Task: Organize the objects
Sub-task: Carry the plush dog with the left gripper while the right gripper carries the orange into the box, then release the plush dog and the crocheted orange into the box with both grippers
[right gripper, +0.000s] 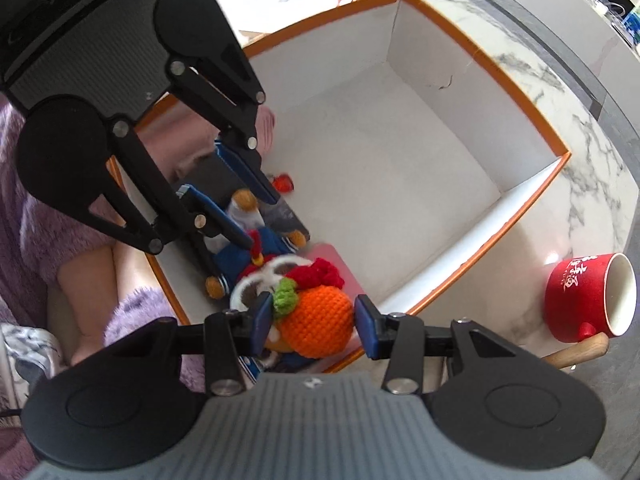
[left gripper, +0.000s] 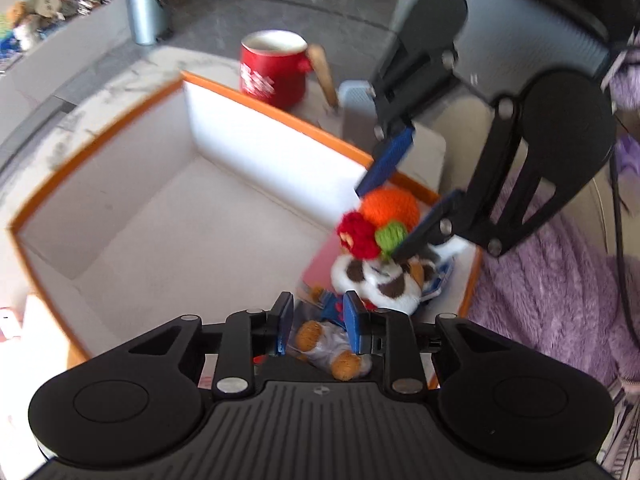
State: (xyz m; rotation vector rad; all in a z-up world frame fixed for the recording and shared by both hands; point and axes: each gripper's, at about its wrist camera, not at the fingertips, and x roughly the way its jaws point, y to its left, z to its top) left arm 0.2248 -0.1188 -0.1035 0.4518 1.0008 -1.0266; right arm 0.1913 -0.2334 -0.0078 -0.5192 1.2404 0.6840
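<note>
Both pointed steeply down into the orange-rimmed white cardboard box point(right gripper: 472, 60). Right gripper point(right gripper: 312, 322) clamped on the orange crocheted ball point(right gripper: 320, 320); left gripper point(left gripper: 318, 322) straddling the small plush doll point(left gripper: 328, 344), contact unclear. Near corner crowded; far floor bare.

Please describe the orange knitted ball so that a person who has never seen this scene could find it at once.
Look into the big white box with the orange rim on the marble table. In its crowded corner, the orange crocheted ball sits between the pads of the right gripper, above a white plush toy. It alone is round and plain orange, with a green tuft and a red knitted piece beside it.
</note>
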